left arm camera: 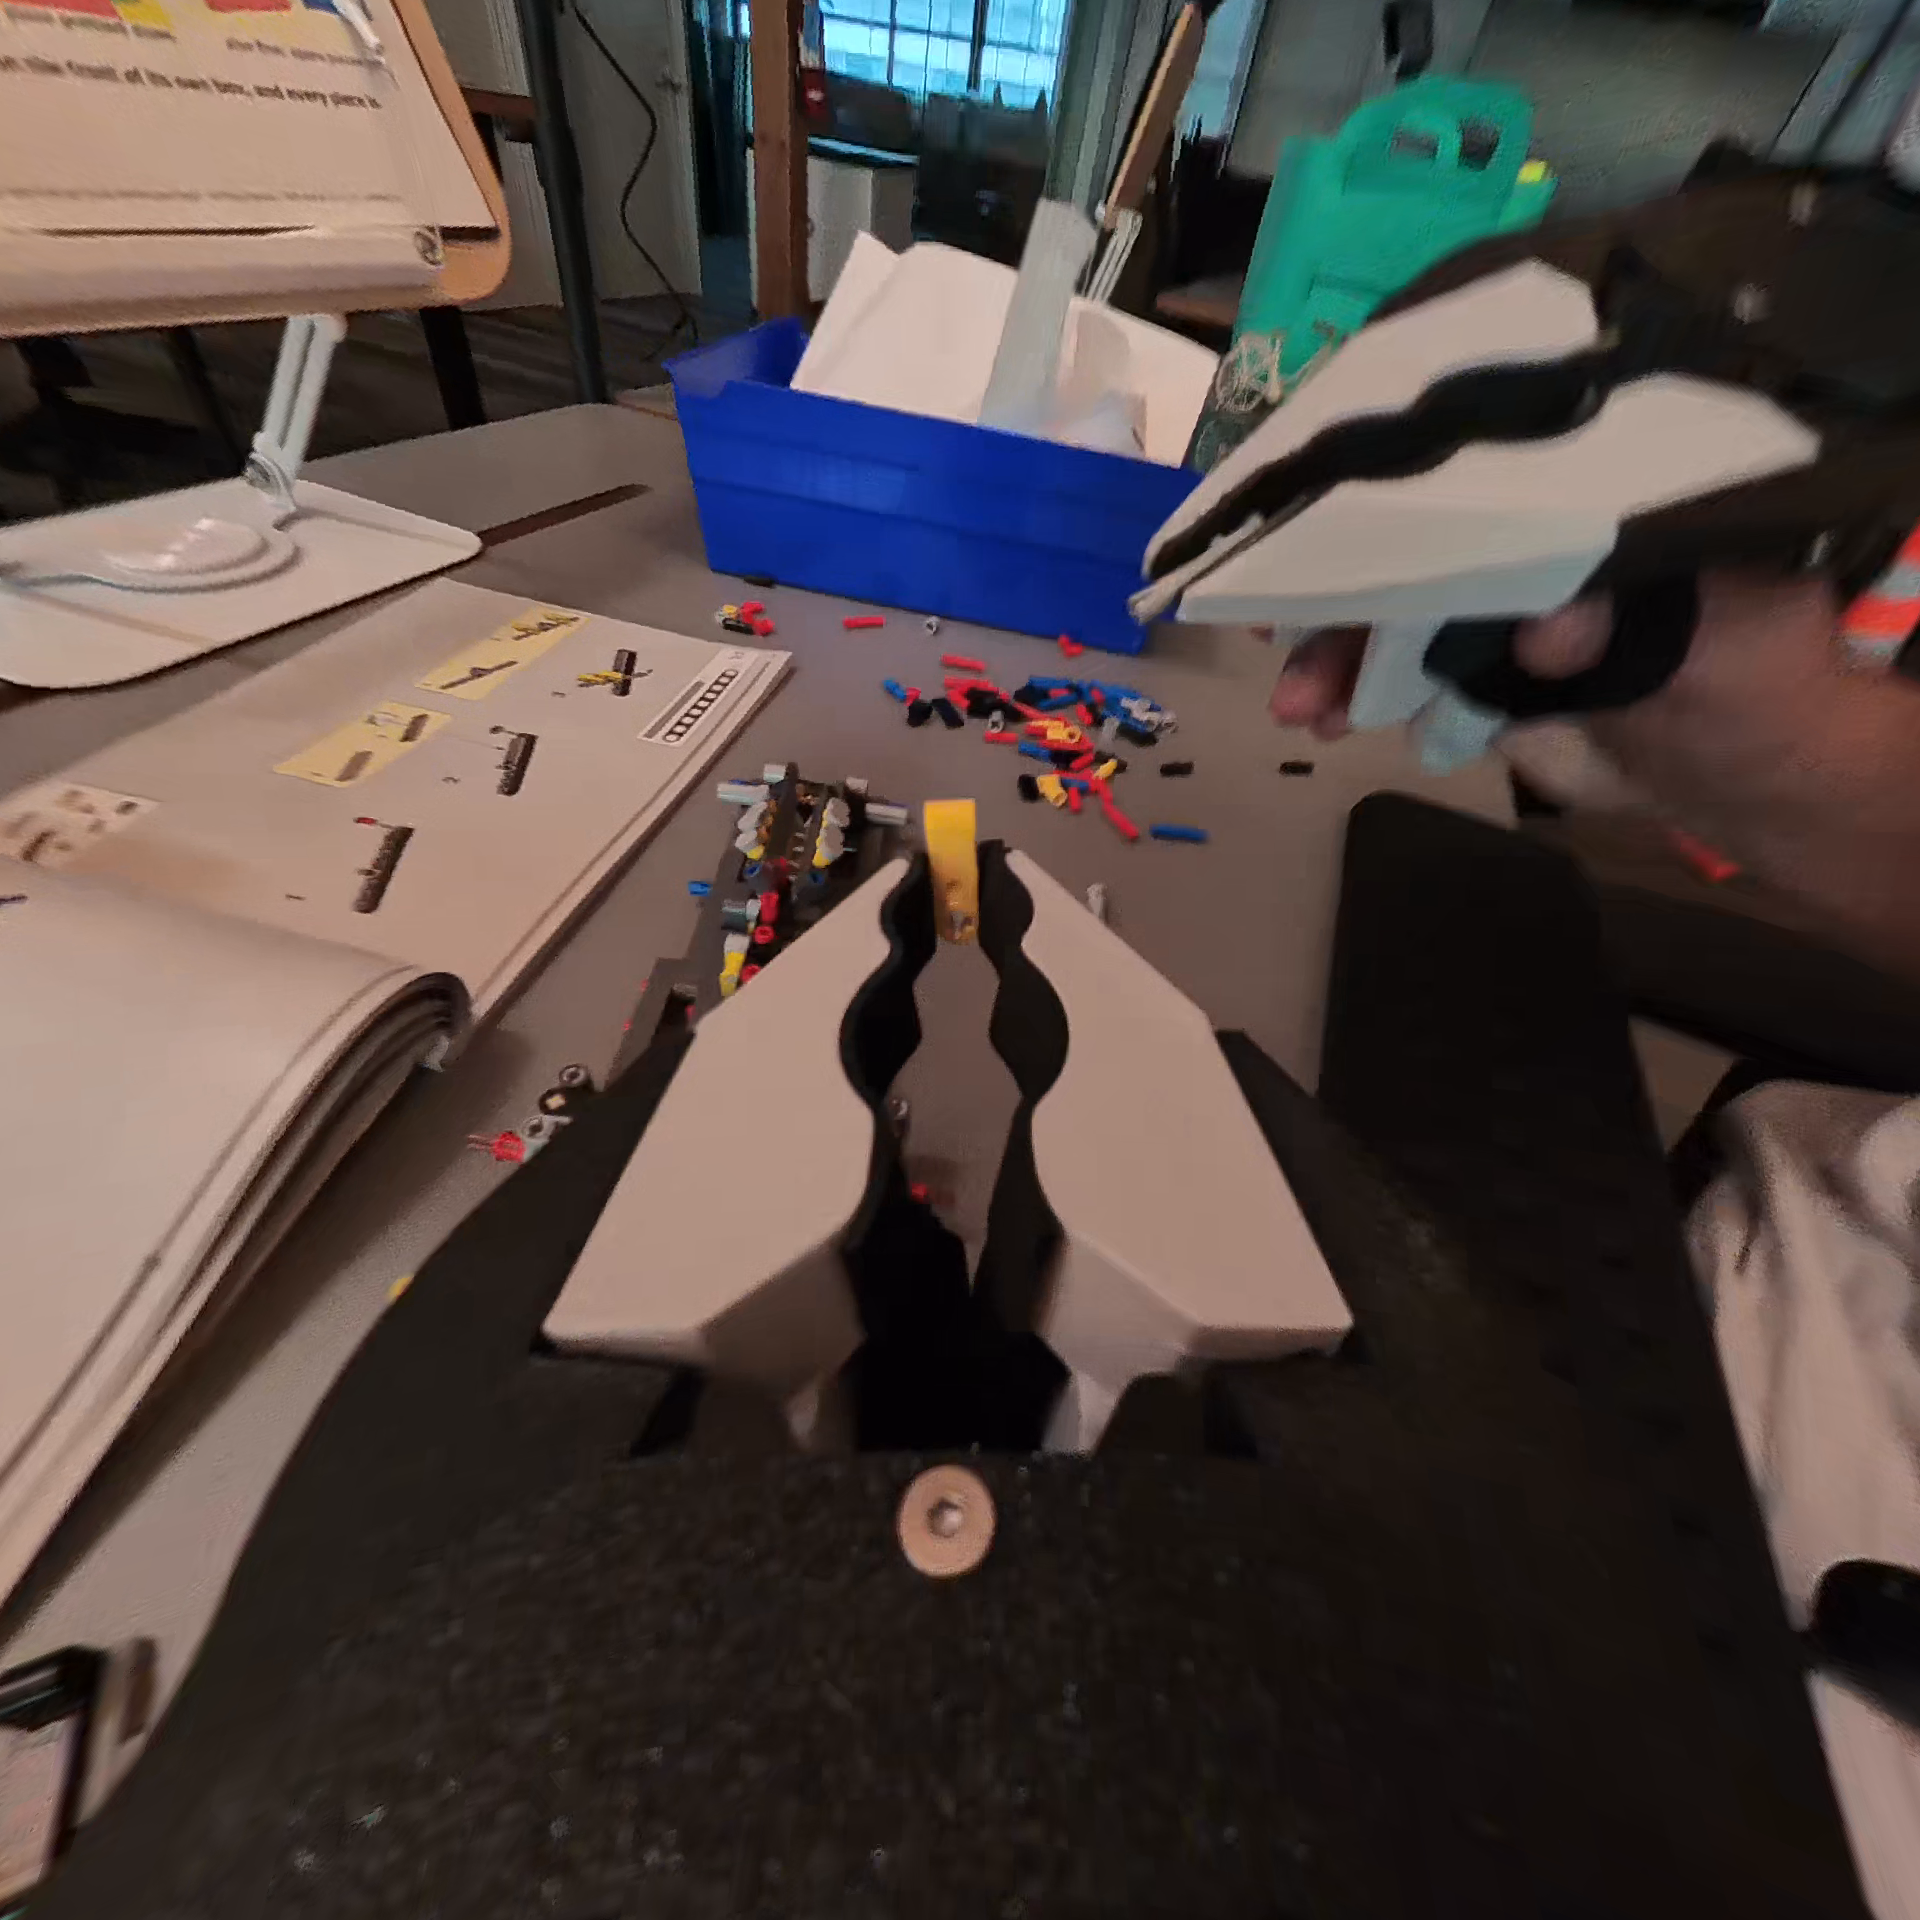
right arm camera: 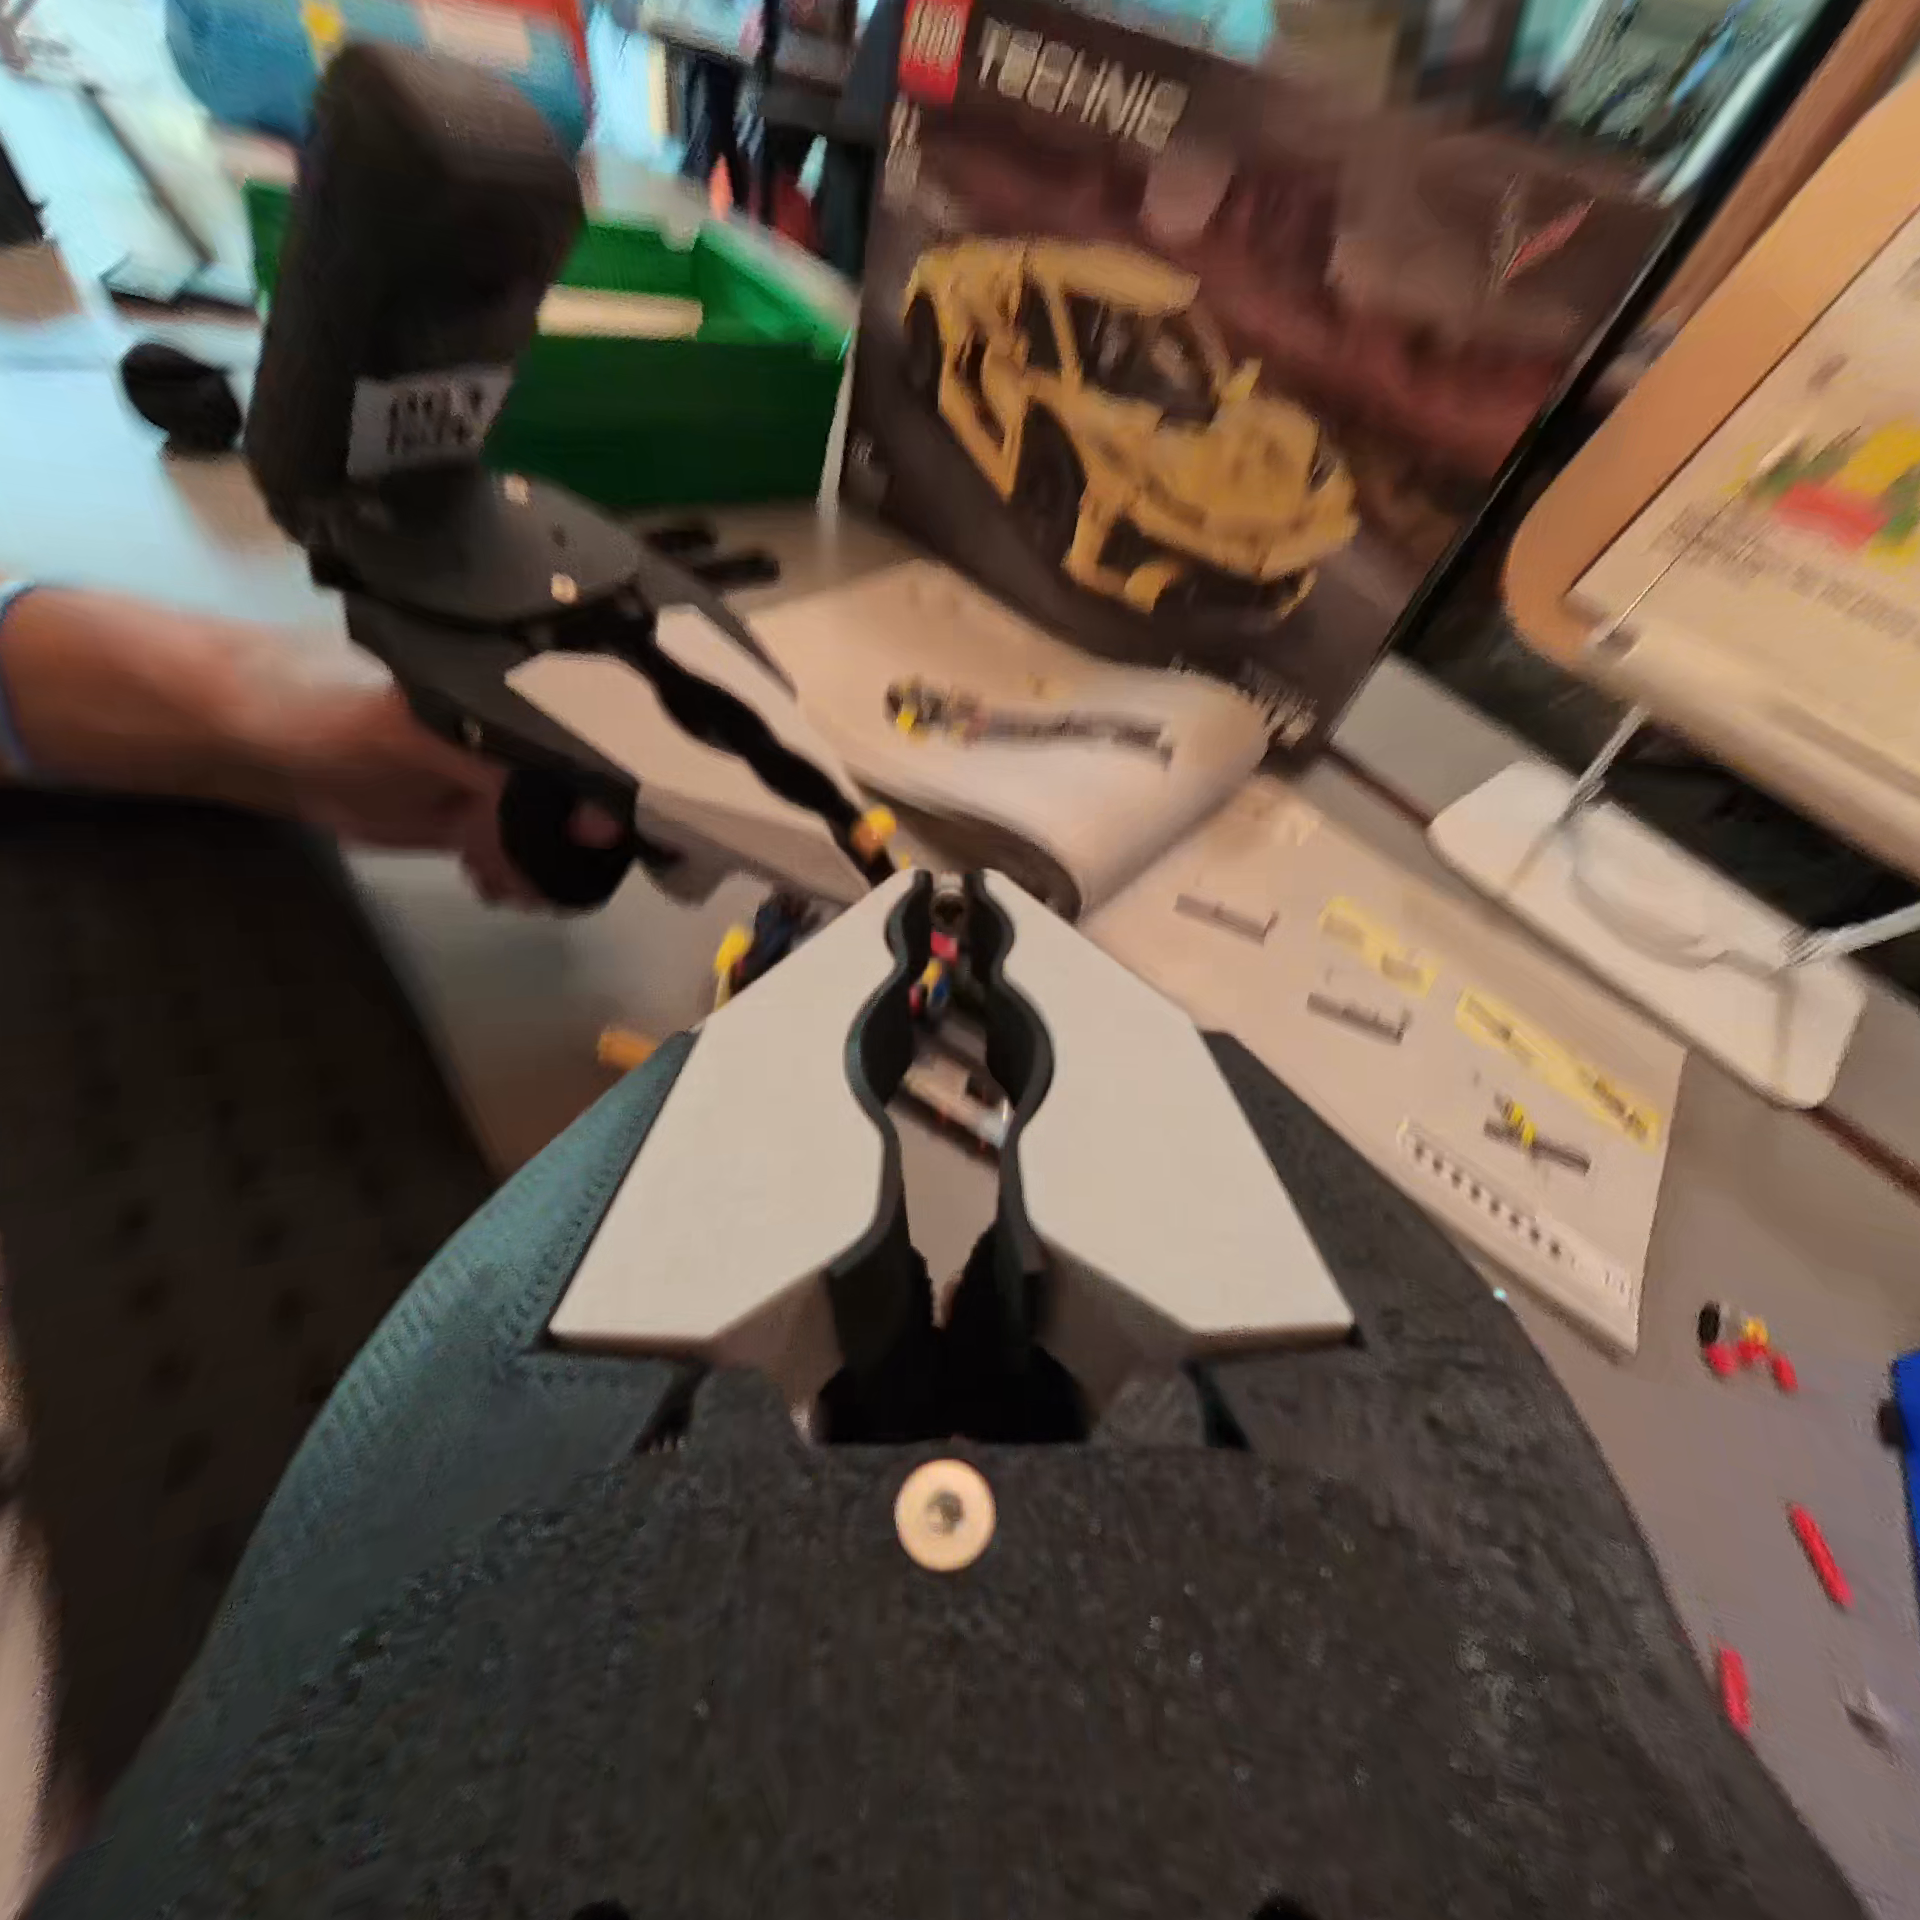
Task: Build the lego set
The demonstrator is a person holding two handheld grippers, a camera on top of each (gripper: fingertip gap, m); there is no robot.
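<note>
My left gripper (left arm camera: 954,868) is shut on a small yellow lego piece (left arm camera: 951,831) and holds it above the table. Just left of it lies the long dark partly built lego assembly (left arm camera: 774,883) with grey, yellow and blue parts. My right gripper (left arm camera: 1148,592) hovers at the upper right near the blue bin. In the right wrist view the right gripper (right arm camera: 945,896) is nearly shut on a small grey piece (right arm camera: 948,891). The left gripper (right arm camera: 868,836) with its yellow piece (right arm camera: 876,824) is just beyond it. The assembly (right arm camera: 748,945) lies below both.
A pile of loose red, blue, black and yellow pieces (left arm camera: 1049,727) lies before a blue bin (left arm camera: 914,499). The open instruction booklet (left arm camera: 416,790) is at left, with a white stand base (left arm camera: 187,561) behind. The lego box (right arm camera: 1195,395) and a green bin (right arm camera: 665,395) stand at the back. My right fingertips sit around 6 cm from my left ones.
</note>
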